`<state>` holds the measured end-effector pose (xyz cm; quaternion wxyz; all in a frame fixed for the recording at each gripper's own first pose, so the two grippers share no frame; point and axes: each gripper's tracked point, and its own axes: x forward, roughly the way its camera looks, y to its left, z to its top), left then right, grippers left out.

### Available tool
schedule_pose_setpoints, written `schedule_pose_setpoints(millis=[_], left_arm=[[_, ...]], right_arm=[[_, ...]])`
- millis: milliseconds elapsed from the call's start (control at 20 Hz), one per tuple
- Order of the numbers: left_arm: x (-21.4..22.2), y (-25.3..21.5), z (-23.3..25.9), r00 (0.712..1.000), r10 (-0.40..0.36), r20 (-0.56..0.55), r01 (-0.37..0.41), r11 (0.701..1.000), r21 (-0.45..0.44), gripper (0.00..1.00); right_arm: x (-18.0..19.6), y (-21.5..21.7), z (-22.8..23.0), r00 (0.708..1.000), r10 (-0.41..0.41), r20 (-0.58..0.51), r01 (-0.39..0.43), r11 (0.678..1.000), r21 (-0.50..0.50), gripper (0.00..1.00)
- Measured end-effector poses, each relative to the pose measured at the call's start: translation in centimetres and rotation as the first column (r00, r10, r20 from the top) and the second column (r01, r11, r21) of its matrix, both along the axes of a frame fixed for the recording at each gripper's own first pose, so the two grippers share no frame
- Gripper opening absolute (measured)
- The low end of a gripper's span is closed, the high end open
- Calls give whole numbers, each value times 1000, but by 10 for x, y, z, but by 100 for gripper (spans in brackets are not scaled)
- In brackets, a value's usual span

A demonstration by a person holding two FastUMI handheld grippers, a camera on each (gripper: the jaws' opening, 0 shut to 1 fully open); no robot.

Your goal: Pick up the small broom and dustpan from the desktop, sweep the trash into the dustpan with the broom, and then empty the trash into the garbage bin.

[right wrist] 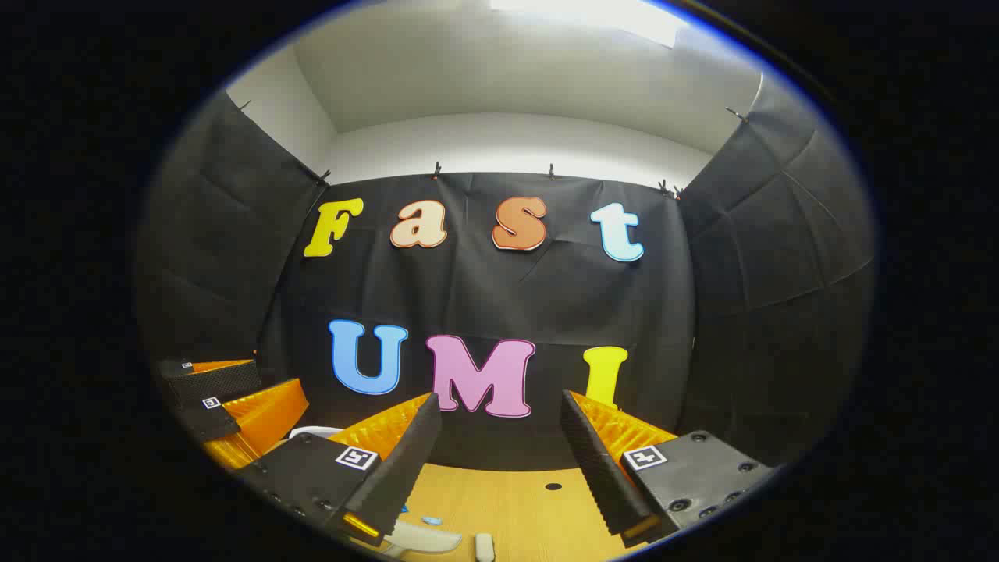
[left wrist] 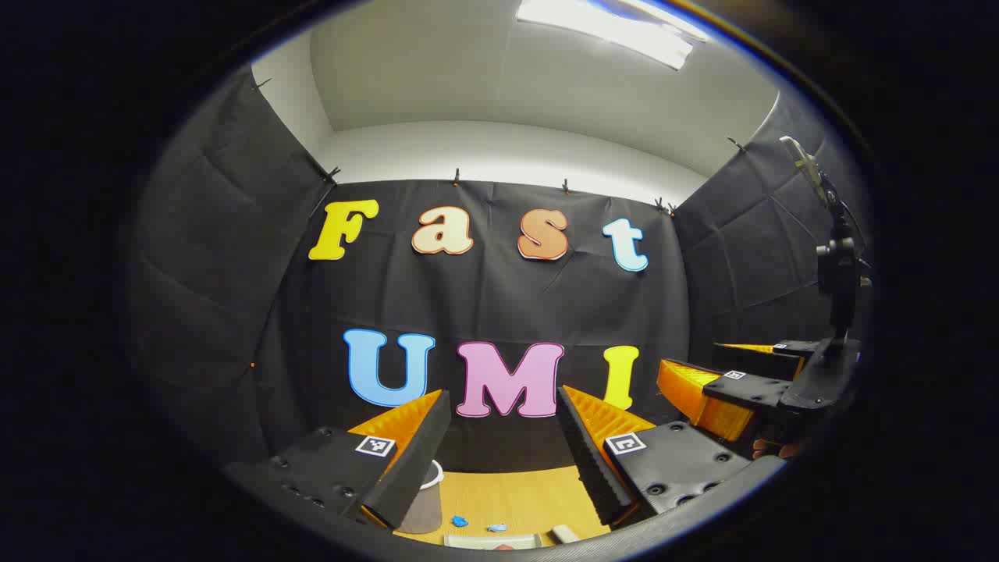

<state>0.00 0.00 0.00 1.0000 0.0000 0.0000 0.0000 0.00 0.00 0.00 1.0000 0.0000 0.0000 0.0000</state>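
While both grippers hover above the wooden desktop (left wrist: pixel 538 488), the left gripper (left wrist: pixel 503 460) and right gripper (right wrist: pixel 499 468) hold their fingers spread, gripping nothing. Blue trash scraps (left wrist: pixel 460 521) lie near the desktop's front edge, beside a pale dustpan (right wrist: pixel 425 537).

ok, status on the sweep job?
Left gripper and right gripper open, raised, holding nothing. Blue trash bits on the desktop, unswept. Nothing between the fingers.
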Motion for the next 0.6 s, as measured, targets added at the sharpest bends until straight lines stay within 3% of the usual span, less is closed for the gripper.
schedule_pose_setpoints(millis=[600], left_arm=[[1, -1, 1, 1000, -11, 0, 11, 1000, 4, 80]], right_arm=[[1, 6, 7, 1000, 4, 19, -4, 1000, -13, 97]])
